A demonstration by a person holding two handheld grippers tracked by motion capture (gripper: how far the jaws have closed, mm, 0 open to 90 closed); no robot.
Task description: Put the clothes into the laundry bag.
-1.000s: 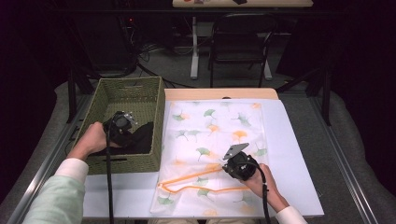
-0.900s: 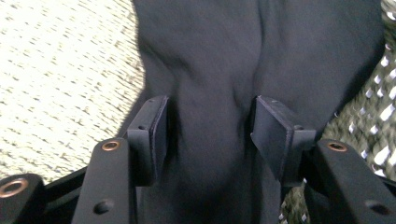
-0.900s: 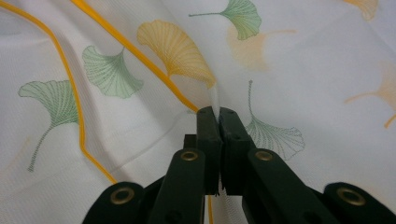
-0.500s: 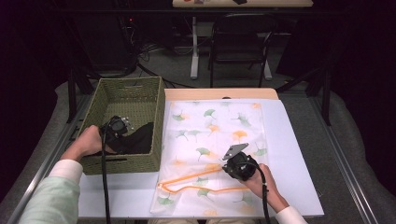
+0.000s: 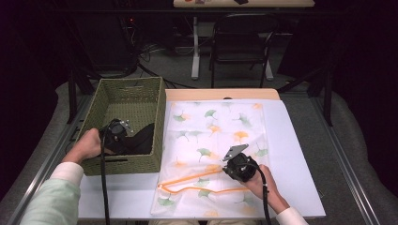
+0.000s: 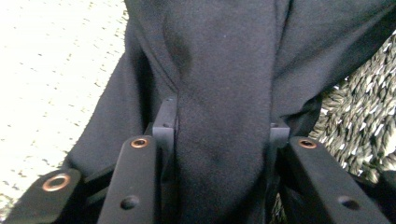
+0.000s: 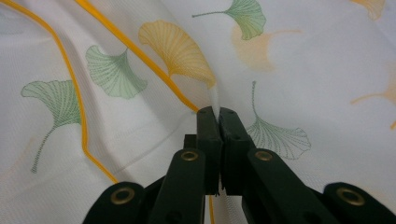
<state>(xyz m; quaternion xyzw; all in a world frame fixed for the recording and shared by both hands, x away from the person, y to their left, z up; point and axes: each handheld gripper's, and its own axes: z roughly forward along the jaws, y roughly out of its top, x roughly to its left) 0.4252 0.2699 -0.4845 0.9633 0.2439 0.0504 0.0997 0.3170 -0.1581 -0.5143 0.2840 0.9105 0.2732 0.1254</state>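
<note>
Nearest the basket's [image 5: 155, 101] front corner, the right tongs [image 5: 233, 161] are clenched on the mesh bag's [image 5: 220, 126] orange-edged opening: thin, limp, light. Inside the basket, the left tongs [image 5: 123, 140] grasp a soft dark garment [image 6: 224, 70]; take a thick fold.

1. Left gripper [image 5: 123, 136]: black body, silver metal top, black cable trailing back.
2. Right gripper [image 5: 233, 161]: black, grey three-cornered plate on top, black cable.
3. Jaws: matte black bars with brass-ringed holes.
4. Sleeves [image 5: 51, 199]: pale green, white cuffs.
</note>
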